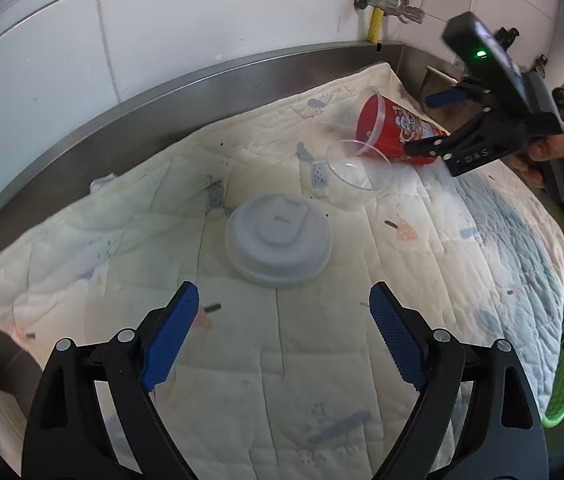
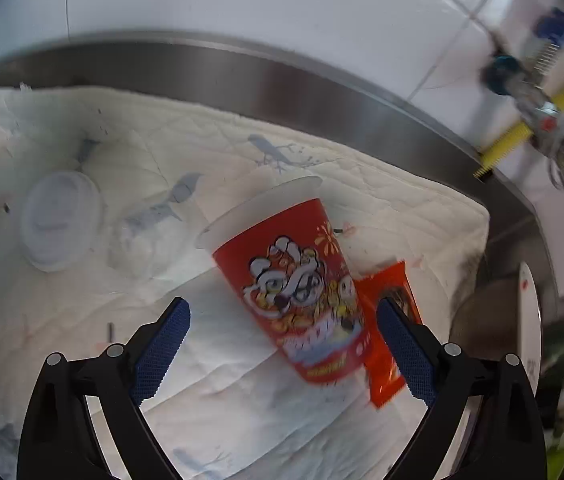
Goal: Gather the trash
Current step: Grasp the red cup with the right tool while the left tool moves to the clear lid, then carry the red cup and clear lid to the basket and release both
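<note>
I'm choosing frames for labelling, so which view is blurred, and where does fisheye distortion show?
Left wrist view: mostly sharp, the white lid crisp; the steel counter edge bows with fisheye distortion. Right wrist view: motion-blurred, worst at the right edge, smearing the yellow hose; the red cup's print is soft, and the counter edge curves too.

Our left gripper (image 1: 284, 334) and right gripper (image 2: 284, 346) share black plastic frames, blue textured finger pads (image 1: 170, 336) and silver round screws. The right one's body carries a green light and white lettering. Our right hand (image 1: 550, 152) shows bare skin, dark sleeve.
</note>
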Tool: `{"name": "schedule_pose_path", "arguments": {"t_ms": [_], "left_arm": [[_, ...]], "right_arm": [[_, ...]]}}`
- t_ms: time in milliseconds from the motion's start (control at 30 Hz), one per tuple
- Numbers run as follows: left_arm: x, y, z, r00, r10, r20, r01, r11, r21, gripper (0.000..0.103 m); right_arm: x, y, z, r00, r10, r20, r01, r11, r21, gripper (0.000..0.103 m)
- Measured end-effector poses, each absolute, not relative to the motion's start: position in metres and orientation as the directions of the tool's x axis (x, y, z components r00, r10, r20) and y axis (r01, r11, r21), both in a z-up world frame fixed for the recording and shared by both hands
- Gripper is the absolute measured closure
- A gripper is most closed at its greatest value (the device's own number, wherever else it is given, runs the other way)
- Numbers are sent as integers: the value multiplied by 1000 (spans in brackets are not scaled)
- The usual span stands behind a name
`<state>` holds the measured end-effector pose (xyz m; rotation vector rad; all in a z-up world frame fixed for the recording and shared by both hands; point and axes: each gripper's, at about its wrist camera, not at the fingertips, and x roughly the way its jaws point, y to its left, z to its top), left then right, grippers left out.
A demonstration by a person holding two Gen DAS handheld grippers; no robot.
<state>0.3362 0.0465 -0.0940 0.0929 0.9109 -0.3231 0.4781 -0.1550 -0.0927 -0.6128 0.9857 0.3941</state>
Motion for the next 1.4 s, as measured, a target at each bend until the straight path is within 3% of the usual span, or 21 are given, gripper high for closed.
{"name": "schedule_pose_path", "arguments": {"t_ms": [300,400,567,767,1167,1333,1400], "left_arm": [[354,41,-96,571,-247,-783,327,943,-59,17],[360,37,-95,571,-255,-781,337,939,-60,17],[371,28,-93,579,-263,-772,357,933,-50,12],[395,2,-89,572,-289,-768,420,907,-29,5],[441,-55,-110,524,-283,-803,513,858,32,5],[448,-59,-118,498,-295,-815,524,851,13,10],[450,-60,-120,482,-309,-820,538,843,-1,20]], "right_arm": [[511,-143,-123,458,-10,-889,-627,706,-330,12],[513,-144,-129,454,-24,-891,-619,711,-334,24],[498,-155,-118,470,-11,-883,-564,766,-309,28],[446,-190,-86,508,31,-861,-445,865,-232,30],[286,-254,-52,564,-27,-825,-200,965,-169,30],[227,-274,-51,554,-43,-831,-81,991,-105,30],[203,-281,-55,538,-58,-841,-36,995,-92,30]]}}
